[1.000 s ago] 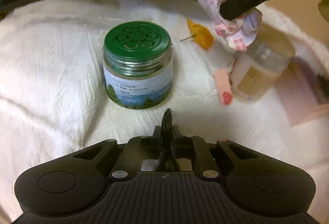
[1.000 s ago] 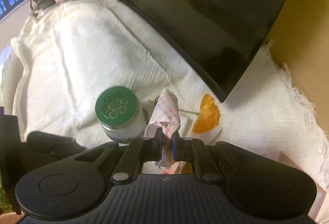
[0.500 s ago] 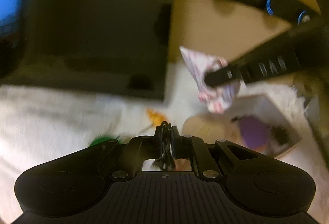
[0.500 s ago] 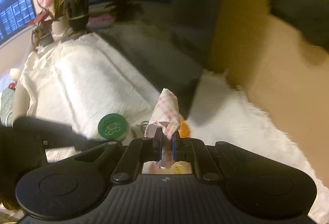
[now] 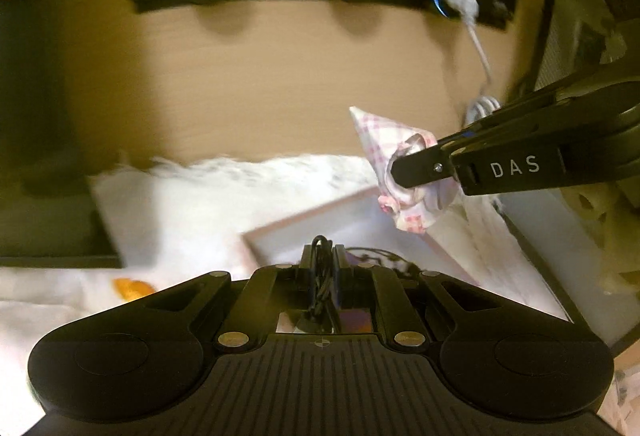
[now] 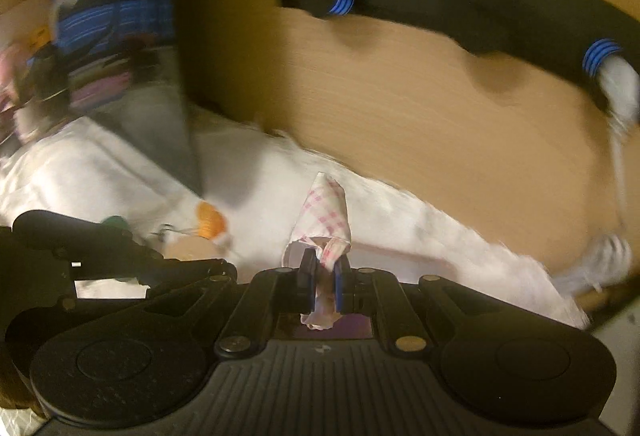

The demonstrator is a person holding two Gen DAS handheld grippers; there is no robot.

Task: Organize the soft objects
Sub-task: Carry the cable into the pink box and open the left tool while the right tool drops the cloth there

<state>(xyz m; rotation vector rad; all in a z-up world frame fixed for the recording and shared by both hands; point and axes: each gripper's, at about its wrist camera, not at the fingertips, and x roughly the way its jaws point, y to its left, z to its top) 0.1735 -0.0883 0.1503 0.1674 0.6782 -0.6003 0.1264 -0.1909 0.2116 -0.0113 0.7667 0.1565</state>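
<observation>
Clearly the small pink-and-white checked cloth bundle (image 6: 324,220) is a light, limp thing: it is pinched near its crumpled lower end, and the free part stands up in a loose cone above the pads while a short tail droops below them, so it should weigh next to nothing, crush without harm and keep no shape of its own. A grip on the bunched middle, where the folds are thickest, looks safer than one on a single thin corner, which could slide out. The right gripper (image 6: 323,278) has its jaws narrowed onto that bundle, and in the left wrist view the same bundle (image 5: 394,163) hangs in the air above the far side of a shallow pale pink box (image 5: 280,232) that lies on the white textured cloth cover (image 5: 224,191), near the cover's fringed back edge along the wooden wall. The left gripper (image 5: 322,272) is closed too, nipping a thin black looped cord or band (image 5: 320,256); what exactly it is I cannot tell. It is springy, slight stuff that would be easy to lose from a slack pinch. Both tools are tilted downward towards the box, side by side, the right one reaching across from the right edge of the left wrist view. An orange dried flower (image 6: 209,222) lies further back on the cover.
</observation>
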